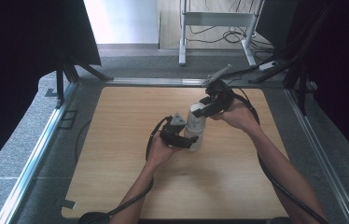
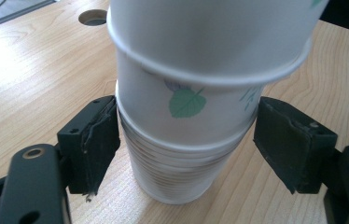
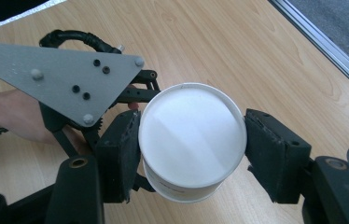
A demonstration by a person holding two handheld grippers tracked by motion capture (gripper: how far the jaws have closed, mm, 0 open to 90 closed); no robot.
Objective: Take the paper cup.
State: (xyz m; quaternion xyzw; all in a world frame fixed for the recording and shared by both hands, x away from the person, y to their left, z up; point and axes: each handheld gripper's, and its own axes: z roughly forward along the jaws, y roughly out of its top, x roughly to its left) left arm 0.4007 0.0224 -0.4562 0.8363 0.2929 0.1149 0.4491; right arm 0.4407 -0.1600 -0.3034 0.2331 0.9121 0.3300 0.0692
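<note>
A stack of white paper cups (image 1: 194, 132) stands upside down on the wooden worktop (image 1: 116, 154), just right of centre, toward one o'clock from the middle. The cups are nested tightly, their rolled rims forming close rings near the base. Green leaf prints (image 2: 187, 102) mark the sides. The topmost cup (image 3: 192, 135) sits raised and slightly tilted above the rest, its flat white bottom facing up.
</note>
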